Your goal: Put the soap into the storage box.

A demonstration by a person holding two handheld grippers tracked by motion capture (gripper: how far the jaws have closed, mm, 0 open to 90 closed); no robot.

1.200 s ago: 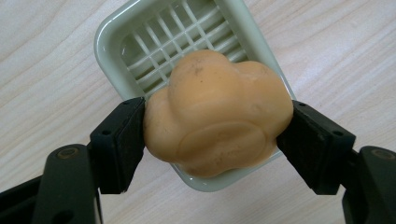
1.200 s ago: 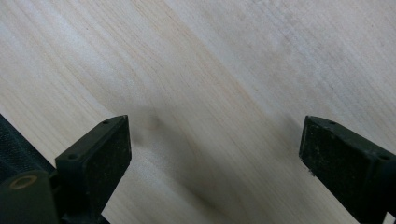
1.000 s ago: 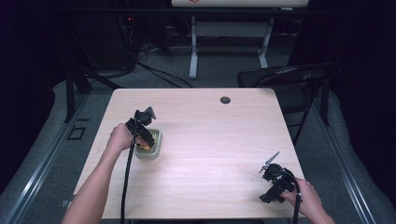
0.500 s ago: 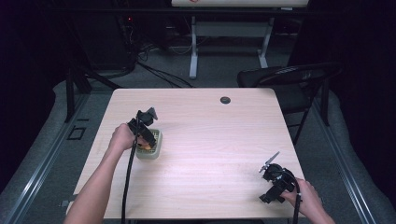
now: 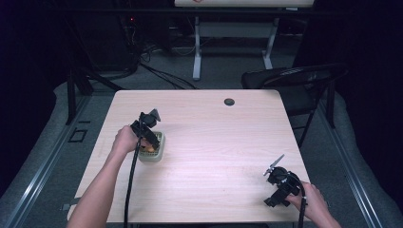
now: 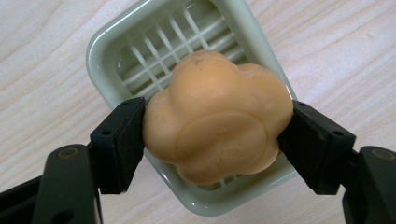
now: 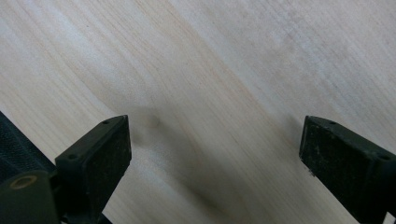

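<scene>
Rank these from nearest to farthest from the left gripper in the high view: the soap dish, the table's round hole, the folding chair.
From the left gripper:
1. Soap dish, right under it, on the table's left part.
2. Round hole, near the table's far edge, to the right.
3. Folding chair, on the floor beyond the table's far right corner.

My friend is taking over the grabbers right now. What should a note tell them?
Left gripper: shut on the orange soap, a flower-shaped bar, held over the green soap dish at the table's left side.
Right gripper: open, holding nothing, above bare table near the front right corner.
Done: the soap is gripped by its two sides.
Unclear: whether the soap touches the dish's slatted floor or hangs just above it.
Left: probably either set it down in the dish and open the jaws, or lift it clear. Keep the grip gentle; soap may slip.
</scene>
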